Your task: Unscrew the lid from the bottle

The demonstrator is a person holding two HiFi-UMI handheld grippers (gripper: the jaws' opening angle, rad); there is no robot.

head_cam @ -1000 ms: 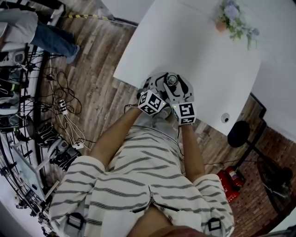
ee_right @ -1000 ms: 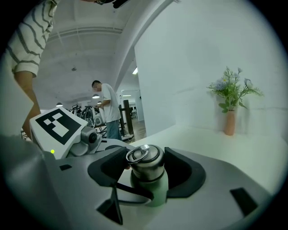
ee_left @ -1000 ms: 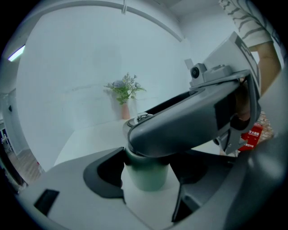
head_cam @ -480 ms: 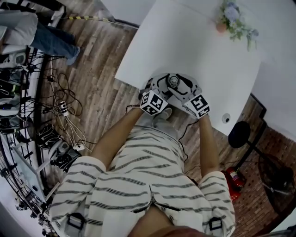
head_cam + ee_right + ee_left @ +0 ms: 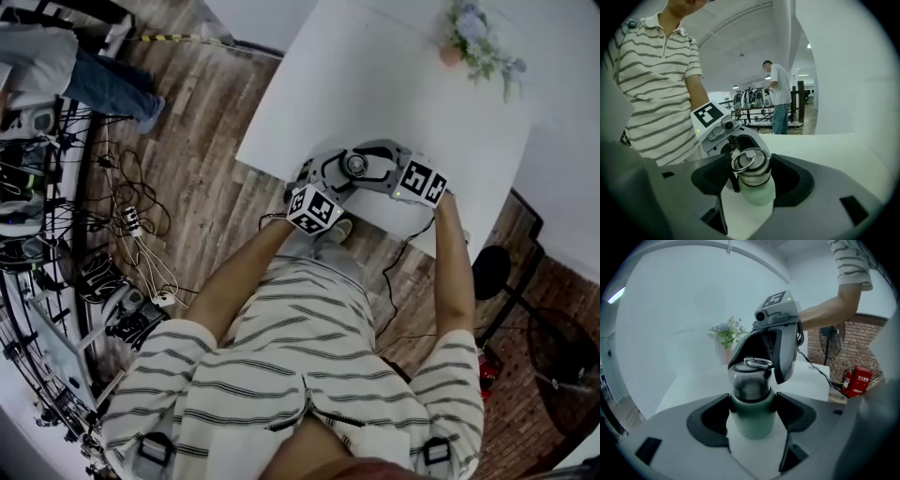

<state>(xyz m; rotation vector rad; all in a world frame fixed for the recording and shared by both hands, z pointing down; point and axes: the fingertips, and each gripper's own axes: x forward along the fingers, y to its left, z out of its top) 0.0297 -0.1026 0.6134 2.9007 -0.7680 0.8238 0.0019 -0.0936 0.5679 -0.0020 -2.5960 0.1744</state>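
Two-handed hold on one bottle (image 5: pixel 753 420), upright at the near edge of the white table (image 5: pixel 375 84). At left: clamped round the green body by the left gripper (image 5: pixel 323 174), both pads pressed to its sides, same place and same tilt as a second ago. In the middle: steel lid (image 5: pixel 751 171) with its ring (image 5: pixel 744 161) on top, not yet off the neck, no gap to be seen under it. At right: pinched across the lid by the right gripper (image 5: pixel 370 163), jaws set wide for the lid's width but tight on it. Changed within the last second: swung round from beside the left marker cube (image 5: pixel 312 208) out to the right of the bottle, wrist rolled with it, grip width the same throughout. Reads as one turn of the lid against a held body, so probably loosened somewhat; hard to say how far along the thread. Likely needs a release, a swing back and a fresh bite before another twist, with the left clamp kept firm to stop the body spinning along. Further right, well apart: potted plant (image 5: pixel 473 37), no part in this.
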